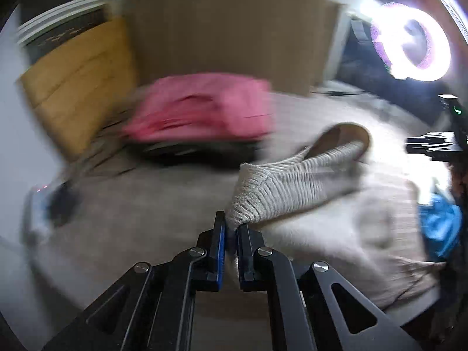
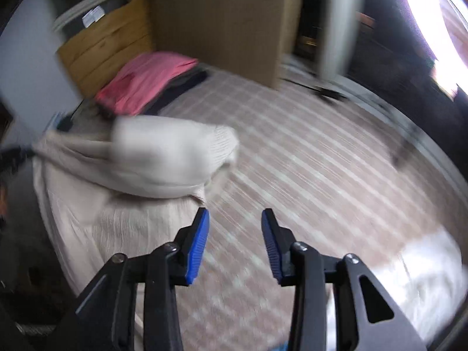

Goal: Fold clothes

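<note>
From the left wrist view, the left gripper (image 1: 231,228) is clenched on a corner of the cream ribbed knit sweater (image 1: 292,187), whose pinched sleeve lifts in a fold above the rest of the garment spread on the checked pink-and-white bed cover (image 1: 146,213). A blurred folded pink garment (image 1: 201,108) lies farther back.

From the right wrist view, the right gripper (image 2: 235,219) hangs released, jaws apart, above the bed cover (image 2: 307,161), just beside the sweater (image 2: 163,158), which lies bunched to its left with a sleeve doubled over the body.

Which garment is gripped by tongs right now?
The cream ribbed knit, pinched by the left tongs; the pink garment lies untouched farther back.
</note>
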`<state>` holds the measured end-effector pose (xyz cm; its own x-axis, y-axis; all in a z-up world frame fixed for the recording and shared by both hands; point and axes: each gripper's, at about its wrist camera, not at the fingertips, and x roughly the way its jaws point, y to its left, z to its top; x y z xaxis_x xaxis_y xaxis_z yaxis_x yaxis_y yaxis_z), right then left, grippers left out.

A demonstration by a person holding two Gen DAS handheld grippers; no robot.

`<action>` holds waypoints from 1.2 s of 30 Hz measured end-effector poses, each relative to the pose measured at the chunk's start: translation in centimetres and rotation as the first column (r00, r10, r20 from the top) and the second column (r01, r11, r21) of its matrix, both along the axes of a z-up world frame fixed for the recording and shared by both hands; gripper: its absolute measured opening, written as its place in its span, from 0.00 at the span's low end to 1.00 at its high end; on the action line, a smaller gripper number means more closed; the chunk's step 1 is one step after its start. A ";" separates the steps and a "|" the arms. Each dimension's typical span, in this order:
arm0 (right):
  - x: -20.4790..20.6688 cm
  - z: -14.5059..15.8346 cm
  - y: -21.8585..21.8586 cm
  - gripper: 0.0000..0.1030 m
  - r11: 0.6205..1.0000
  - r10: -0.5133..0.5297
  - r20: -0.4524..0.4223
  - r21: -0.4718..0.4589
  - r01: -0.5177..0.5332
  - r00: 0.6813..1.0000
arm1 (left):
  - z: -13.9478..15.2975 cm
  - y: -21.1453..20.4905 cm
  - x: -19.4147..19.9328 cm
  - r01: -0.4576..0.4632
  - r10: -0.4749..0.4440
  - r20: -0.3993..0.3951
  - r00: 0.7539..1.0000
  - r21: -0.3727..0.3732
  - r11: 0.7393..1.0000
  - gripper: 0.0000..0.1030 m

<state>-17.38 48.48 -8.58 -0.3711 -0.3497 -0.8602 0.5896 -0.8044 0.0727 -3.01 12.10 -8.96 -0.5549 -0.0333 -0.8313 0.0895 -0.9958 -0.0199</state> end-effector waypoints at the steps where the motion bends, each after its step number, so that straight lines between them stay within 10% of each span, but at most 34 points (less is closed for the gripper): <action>1: -0.4 -0.6 -1.9 0.40 0.998 0.066 -0.012 0.012 -0.066 0.998 | -0.5 -1.4 0.2 -0.027 0.027 0.024 0.999 -0.001 1.000 0.06; 6: 2.4 -1.2 -9.5 0.40 0.912 0.410 -0.081 0.063 -0.406 0.908 | -3.0 -3.6 -0.9 -0.071 0.069 0.067 0.995 0.037 0.997 0.06; 13: 6.2 -4.7 -15.5 0.45 0.728 0.667 -0.105 0.307 -0.613 0.738 | -3.7 -3.2 -1.6 -0.055 0.051 0.082 0.995 0.054 0.997 0.06; 17: 4.8 -8.4 -17.7 0.41 0.692 0.687 -0.070 0.369 -0.621 0.724 | -4.2 -3.2 -1.8 -0.052 0.044 0.100 0.994 0.076 0.996 0.06; 20: 2.4 -7.4 -17.4 0.13 0.791 0.587 -0.028 0.234 -0.566 0.809 | -3.8 -3.1 -1.4 -0.039 0.028 0.086 0.996 0.121 0.992 0.06; 25: 1.1 3.3 -10.8 0.06 0.941 0.317 -0.191 -0.059 -0.334 0.929 | 0.5 -2.1 -0.8 0.036 -0.034 -0.015 0.999 0.182 0.983 0.05; 28: 2.8 11.1 -5.8 0.06 0.969 0.131 -0.315 -0.158 -0.188 0.940 | 5.1 -1.4 -1.0 0.113 -0.090 -0.113 0.990 0.218 0.969 0.05; 32: 9.7 22.2 -0.8 0.06 0.976 -0.074 -0.506 -0.214 -0.042 0.859 | 14.2 0.4 -0.9 0.269 -0.210 -0.304 0.929 0.167 0.949 0.05; 36: 18.2 31.1 1.0 0.05 0.976 -0.185 -0.671 -0.210 0.055 0.718 | 24.3 2.6 0.8 0.394 -0.342 -0.470 0.814 0.014 0.919 0.05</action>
<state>0.87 49.43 22.48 -0.8825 -0.3709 -0.2892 0.4295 -0.8860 -0.1746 -2.18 14.71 15.30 -0.8197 0.3223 -0.4735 -0.3281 -0.9418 -0.0731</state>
